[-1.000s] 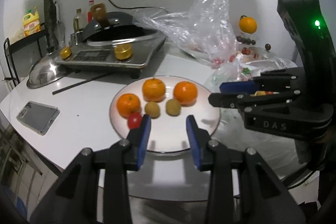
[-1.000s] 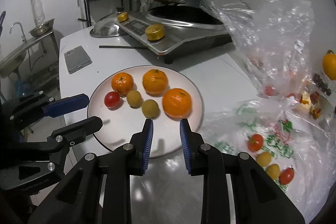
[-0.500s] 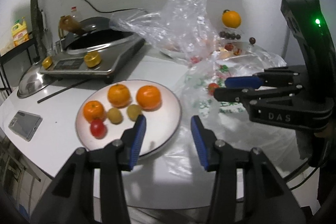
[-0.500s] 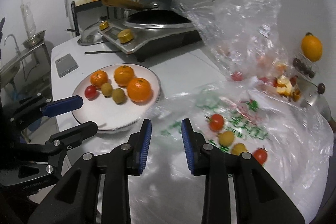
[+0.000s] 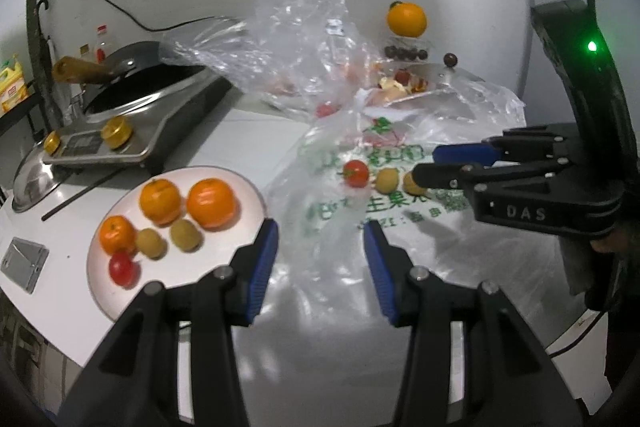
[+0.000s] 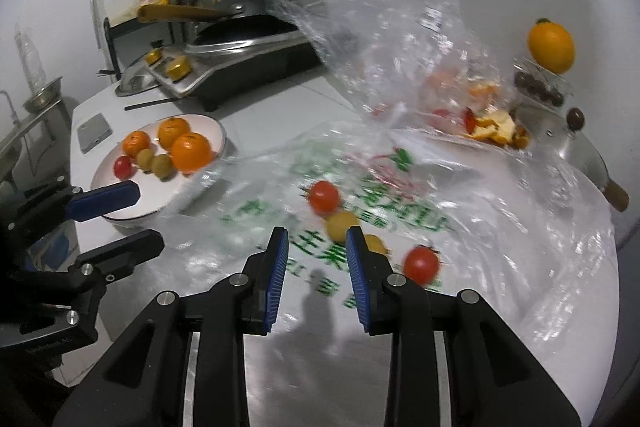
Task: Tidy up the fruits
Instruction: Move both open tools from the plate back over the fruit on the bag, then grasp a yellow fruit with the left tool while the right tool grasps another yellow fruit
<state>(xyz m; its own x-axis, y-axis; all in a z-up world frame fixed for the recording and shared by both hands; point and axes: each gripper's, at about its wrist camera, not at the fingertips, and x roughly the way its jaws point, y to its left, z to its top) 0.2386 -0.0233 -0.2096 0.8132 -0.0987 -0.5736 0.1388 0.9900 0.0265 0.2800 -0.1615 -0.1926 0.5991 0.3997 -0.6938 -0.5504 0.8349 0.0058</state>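
Two handheld grippers hover over a white desk (image 5: 248, 131) strewn with fruit. In the left wrist view, a white plate (image 5: 240, 187) at lower left already carries three oranges, two small brown fruits and a cherry tomato. The loose fruits lie on a printed plastic bag (image 6: 500, 187) at the centre of the right wrist view: a cherry tomato (image 6: 324, 195), a small yellow fruit (image 6: 341, 225) just below it, and a second tomato (image 6: 421, 264) at lower right. The right gripper (image 6: 316, 247) has its jaws narrowly parted and empty, just short of the yellow fruit. The left gripper (image 5: 320, 247) has its jaws moderately apart, holding nothing. A good pick likely means widening the right jaws first, straddling one fruit only, and avoiding pinching the slippery film.
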